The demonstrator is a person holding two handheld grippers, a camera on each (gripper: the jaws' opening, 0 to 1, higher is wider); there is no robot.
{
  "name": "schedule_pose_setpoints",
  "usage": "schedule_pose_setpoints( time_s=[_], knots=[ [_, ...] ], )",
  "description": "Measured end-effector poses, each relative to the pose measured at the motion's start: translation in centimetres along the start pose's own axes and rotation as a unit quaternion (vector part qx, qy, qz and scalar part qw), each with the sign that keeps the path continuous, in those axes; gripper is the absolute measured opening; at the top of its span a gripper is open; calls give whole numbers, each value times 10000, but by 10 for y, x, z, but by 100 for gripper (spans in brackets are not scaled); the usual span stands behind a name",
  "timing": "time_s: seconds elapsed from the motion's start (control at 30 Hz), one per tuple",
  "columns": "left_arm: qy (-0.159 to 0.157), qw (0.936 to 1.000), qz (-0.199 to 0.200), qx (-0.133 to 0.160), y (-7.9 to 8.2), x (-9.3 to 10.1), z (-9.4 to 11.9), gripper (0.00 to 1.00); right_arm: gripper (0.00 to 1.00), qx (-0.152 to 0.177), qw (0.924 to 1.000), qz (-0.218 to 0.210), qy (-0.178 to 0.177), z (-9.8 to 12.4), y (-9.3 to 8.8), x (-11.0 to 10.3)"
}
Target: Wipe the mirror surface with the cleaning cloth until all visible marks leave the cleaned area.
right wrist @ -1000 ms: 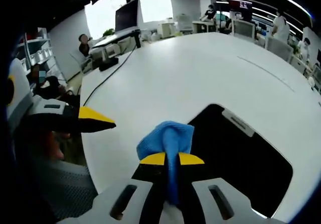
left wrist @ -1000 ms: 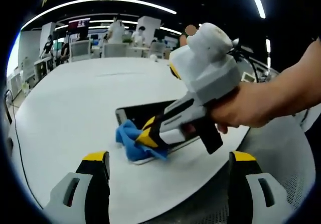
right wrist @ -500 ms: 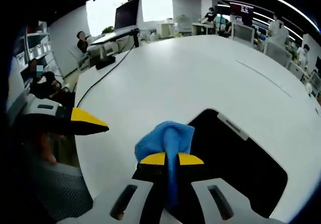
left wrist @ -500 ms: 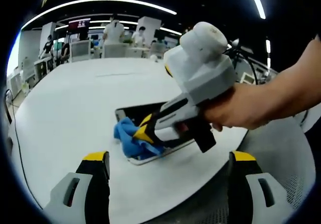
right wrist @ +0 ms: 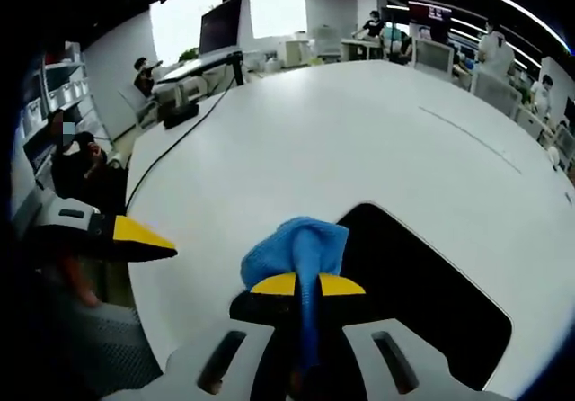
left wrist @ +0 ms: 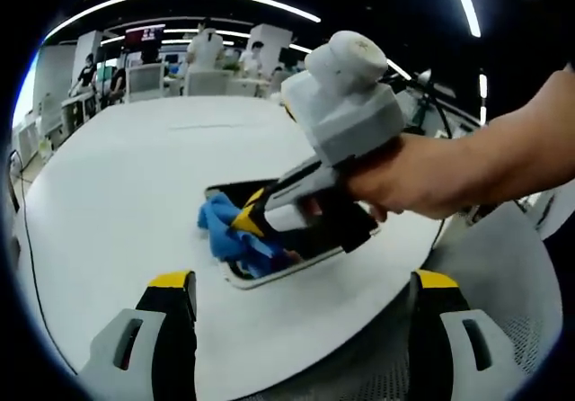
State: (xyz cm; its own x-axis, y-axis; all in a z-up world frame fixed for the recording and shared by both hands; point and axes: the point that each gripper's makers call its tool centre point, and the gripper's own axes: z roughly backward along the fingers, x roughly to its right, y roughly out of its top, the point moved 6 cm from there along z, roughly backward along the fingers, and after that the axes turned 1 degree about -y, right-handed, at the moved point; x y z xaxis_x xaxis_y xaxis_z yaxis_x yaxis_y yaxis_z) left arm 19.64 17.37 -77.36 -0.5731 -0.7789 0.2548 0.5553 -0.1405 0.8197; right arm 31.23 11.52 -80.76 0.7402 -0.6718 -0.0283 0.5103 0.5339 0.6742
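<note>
Right hand-held gripper (right wrist: 307, 285) pinches blue cloth (right wrist: 296, 248) on dark mirror (right wrist: 422, 302)

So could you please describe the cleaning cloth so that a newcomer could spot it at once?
Start from the big white table and find the dark mirror lying flat near its edge. The cloth sits bunched at the mirror's corner, pinched in the right gripper. It is the one bright blue, soft thing there.

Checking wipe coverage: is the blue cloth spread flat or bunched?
Bunched: the blue cleaning cloth bulges in folds from the right tool's shut jaws onto the dark mirror.
</note>
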Motion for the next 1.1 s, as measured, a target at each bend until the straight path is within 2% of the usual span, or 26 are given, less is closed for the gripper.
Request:
schedule_pose_setpoints(
  time_s=[1.1],
  knots=[
    [-149,9999,11,-45,-1,3,0,99,1,-120,9999,-62,-10,-30,36,45]
  ],
)
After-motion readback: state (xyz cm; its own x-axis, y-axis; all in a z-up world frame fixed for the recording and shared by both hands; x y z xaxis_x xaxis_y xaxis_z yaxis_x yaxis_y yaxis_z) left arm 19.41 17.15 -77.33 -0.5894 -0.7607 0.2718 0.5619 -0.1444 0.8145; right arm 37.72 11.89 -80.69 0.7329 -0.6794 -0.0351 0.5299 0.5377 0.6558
